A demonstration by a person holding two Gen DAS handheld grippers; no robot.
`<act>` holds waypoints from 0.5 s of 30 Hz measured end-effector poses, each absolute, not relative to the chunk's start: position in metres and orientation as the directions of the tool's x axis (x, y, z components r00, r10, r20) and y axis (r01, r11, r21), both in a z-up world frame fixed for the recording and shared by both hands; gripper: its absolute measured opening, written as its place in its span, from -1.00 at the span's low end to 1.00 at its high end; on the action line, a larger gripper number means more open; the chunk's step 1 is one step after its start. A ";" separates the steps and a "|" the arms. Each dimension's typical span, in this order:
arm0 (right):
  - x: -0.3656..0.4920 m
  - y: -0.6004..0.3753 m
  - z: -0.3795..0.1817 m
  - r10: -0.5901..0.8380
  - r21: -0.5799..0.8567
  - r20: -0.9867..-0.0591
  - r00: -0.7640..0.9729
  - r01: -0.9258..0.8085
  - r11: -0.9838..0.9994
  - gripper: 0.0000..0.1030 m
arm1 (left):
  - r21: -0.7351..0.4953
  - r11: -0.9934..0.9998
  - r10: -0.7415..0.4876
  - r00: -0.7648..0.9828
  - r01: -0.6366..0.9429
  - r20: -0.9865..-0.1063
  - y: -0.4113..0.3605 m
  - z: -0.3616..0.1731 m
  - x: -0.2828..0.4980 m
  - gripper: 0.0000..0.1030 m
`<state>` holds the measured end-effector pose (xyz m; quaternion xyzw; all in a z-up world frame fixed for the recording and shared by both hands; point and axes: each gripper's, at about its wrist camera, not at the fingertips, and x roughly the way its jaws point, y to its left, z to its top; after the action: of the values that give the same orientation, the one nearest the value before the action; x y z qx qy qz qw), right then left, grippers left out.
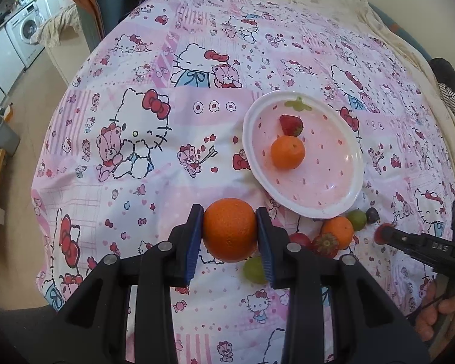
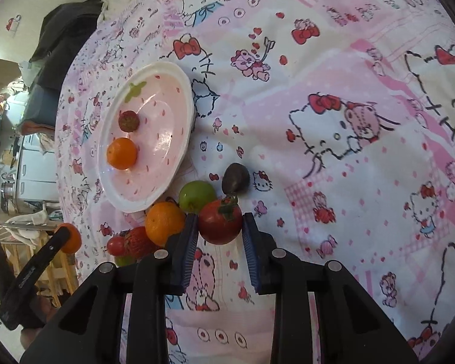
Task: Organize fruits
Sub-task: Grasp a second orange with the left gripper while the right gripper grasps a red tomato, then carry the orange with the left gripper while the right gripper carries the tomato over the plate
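Observation:
My left gripper point(image 1: 230, 212) is shut on a large orange point(image 1: 230, 236), held just above the cloth in front of the pink plate point(image 1: 248, 139). A strawberry point(image 1: 291, 125) and a small mandarin point(image 1: 287, 152) lie in the plate. My right gripper point(image 2: 219, 217) is shut on a red tomato point(image 2: 220, 224) with a green stalk, its blue pads point(image 2: 187, 236) against both sides. Around it lie a green fruit point(image 2: 197, 195), a dark plum point(image 2: 235, 179), a mandarin point(image 2: 163, 222), a strawberry point(image 2: 138, 241) and a cherry tomato point(image 2: 116, 245).
A pink cartoon-print cloth point(image 1: 154, 139) covers the table, whose edge drops off at the left in the left wrist view. A washing machine point(image 1: 25, 32) and a chair point(image 1: 88, 6) stand beyond it. A person's hand point(image 1: 436, 312) holds the right gripper's handle.

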<state>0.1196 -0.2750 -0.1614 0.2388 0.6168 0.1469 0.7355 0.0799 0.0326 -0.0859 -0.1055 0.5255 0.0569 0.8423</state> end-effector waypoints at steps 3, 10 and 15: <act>0.115 -0.276 -0.156 0.516 0.537 -0.832 0.205 0.065 0.841 -0.40 | -0.102 0.974 0.000 0.451 -0.203 -0.892 0.032 -0.085 0.079 -0.41; 0.109 -0.276 -0.135 0.546 0.569 -0.798 0.253 0.020 0.822 -0.40 | -0.082 0.976 0.023 0.467 -0.203 -0.884 0.035 -0.084 0.072 -0.41; 0.103 -0.275 -0.109 0.579 0.601 -0.745 0.331 -0.045 0.798 -0.40 | -0.057 0.974 0.062 0.504 -0.218 -0.862 0.041 -0.077 0.064 -0.41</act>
<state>0.1026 -0.2747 -0.1086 0.2461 0.5424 0.2008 0.7778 0.0641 0.0411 -0.0768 -0.0794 0.4915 0.0811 0.8634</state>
